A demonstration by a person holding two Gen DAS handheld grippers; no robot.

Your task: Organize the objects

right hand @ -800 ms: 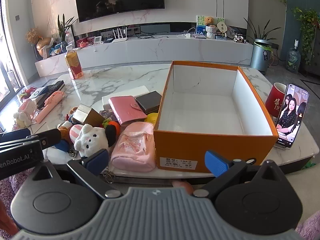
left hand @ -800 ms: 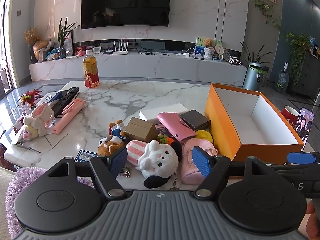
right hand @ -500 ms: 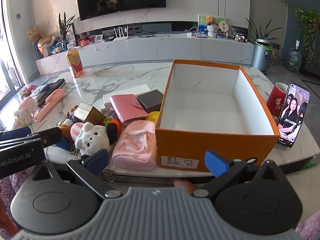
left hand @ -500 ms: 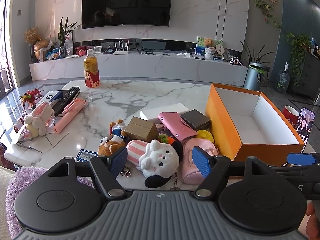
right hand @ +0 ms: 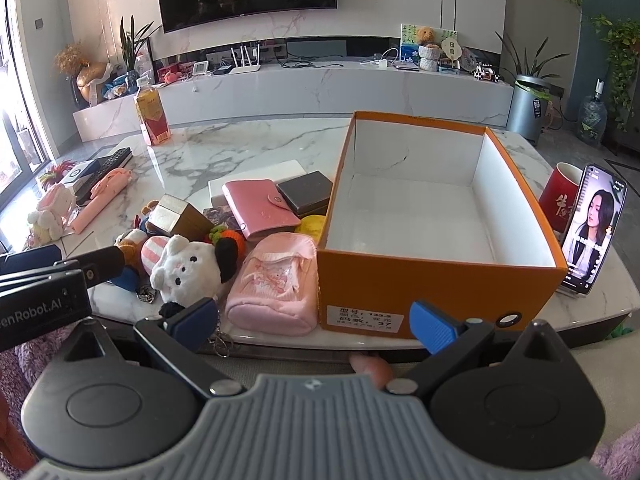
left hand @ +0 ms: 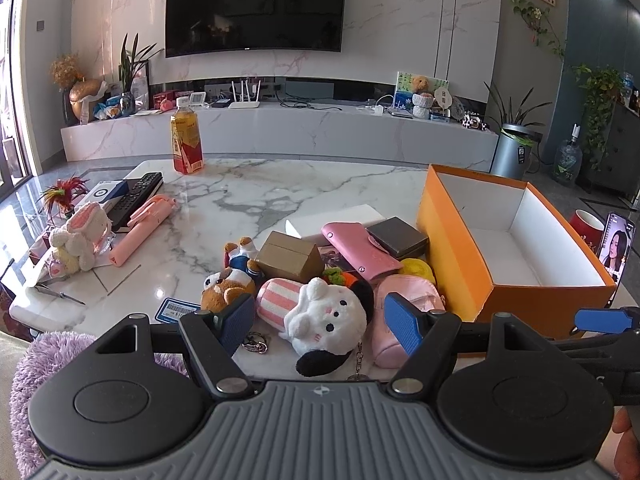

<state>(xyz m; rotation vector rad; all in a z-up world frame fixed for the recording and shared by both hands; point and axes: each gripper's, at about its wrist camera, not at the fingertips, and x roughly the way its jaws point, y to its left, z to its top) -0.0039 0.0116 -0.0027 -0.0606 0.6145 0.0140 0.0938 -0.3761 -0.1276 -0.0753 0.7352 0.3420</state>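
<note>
Both tools, the left tool (left hand: pixel 320 320) and the right tool (right hand: pixel 314 322), hang spread wide with nothing between their pads. The clutter (white plush bunny (left hand: pixel 328 314), pink pouch (right hand: pixel 274 286), pink wallet (right hand: pixel 260 208)) lies on the marble desk (left hand: pixel 248 200) just left of the empty orange box (right hand: pixel 436 280).

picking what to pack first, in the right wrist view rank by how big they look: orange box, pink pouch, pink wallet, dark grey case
1. orange box, by far the largest.
2. pink pouch, though it lies nearer the camera, which flatters it.
3. pink wallet.
4. dark grey case, smallest; it lies farthest back, so the gap is unsure.
</note>
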